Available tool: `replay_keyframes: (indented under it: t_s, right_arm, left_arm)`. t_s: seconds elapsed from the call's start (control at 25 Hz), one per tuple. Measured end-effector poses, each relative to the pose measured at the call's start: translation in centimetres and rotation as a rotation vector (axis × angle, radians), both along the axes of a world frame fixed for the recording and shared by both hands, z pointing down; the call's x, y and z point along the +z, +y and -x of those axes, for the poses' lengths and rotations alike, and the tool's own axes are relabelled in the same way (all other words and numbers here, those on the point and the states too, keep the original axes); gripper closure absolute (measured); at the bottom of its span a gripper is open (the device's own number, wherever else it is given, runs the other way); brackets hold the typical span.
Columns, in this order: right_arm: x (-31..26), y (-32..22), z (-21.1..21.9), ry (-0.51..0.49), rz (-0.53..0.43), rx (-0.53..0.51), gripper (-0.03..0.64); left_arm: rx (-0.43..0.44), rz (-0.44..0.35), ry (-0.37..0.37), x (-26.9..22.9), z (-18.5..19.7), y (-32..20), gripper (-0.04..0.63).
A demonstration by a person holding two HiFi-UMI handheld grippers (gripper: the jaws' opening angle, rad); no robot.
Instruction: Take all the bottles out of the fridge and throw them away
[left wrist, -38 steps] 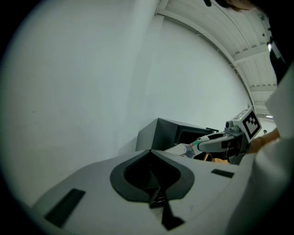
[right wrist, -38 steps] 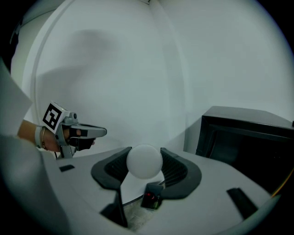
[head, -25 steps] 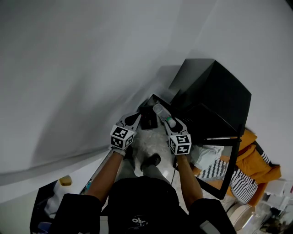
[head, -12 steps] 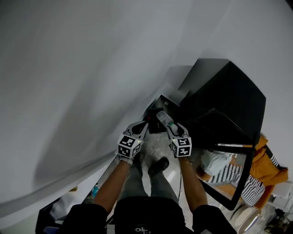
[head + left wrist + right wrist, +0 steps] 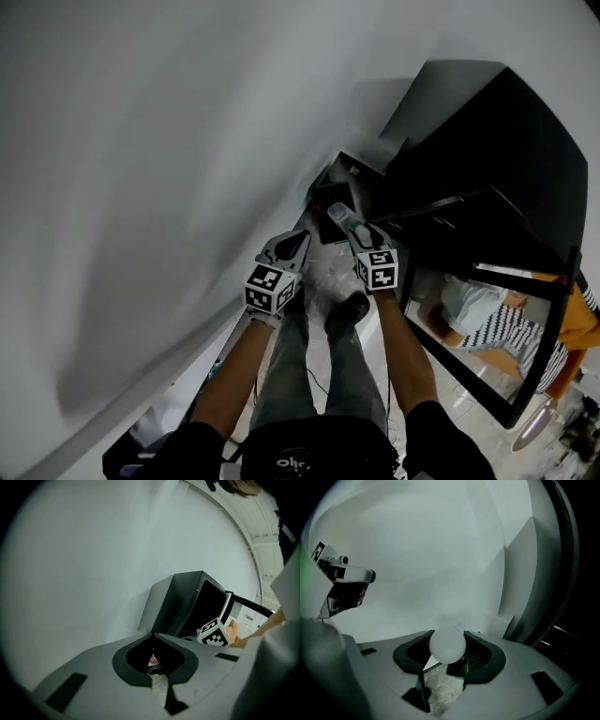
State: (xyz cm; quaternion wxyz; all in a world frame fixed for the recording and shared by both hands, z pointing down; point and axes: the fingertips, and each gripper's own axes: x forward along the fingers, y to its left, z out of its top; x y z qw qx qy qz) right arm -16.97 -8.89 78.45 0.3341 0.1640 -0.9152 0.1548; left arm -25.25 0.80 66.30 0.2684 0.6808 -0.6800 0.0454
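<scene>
- White wall (image 5: 141, 141) fills the left of the head view, with the dark fridge (image 5: 487, 159) at upper right.
- On the right gripper (image 5: 449, 638) the fingers clamp a bottle (image 5: 447, 645), pale cap facing me.
- On the left gripper (image 5: 153, 637) the fingers are pressed together, empty.
- Both have dropped over the last second towards a dark box (image 5: 330, 199) at frame centre, likely the bin.
- I judge that releasing the bottle comes next.
</scene>
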Motion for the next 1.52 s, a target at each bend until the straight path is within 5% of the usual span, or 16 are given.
replay_keyframes:
  t_s: [0.76, 1.52]
  right_arm:
    - [23.1, 1.6, -0.8, 0.142, 0.125, 0.041, 0.416]
    - [23.9, 1.6, 0.1, 0.137, 0.138, 0.082, 0.416]
  left_arm:
    - [0.075, 0.107, 0.053, 15.8, -1.6, 0.6, 0.588]
    - [0.063, 0.103, 0.052, 15.8, -0.3, 2.0, 0.588]
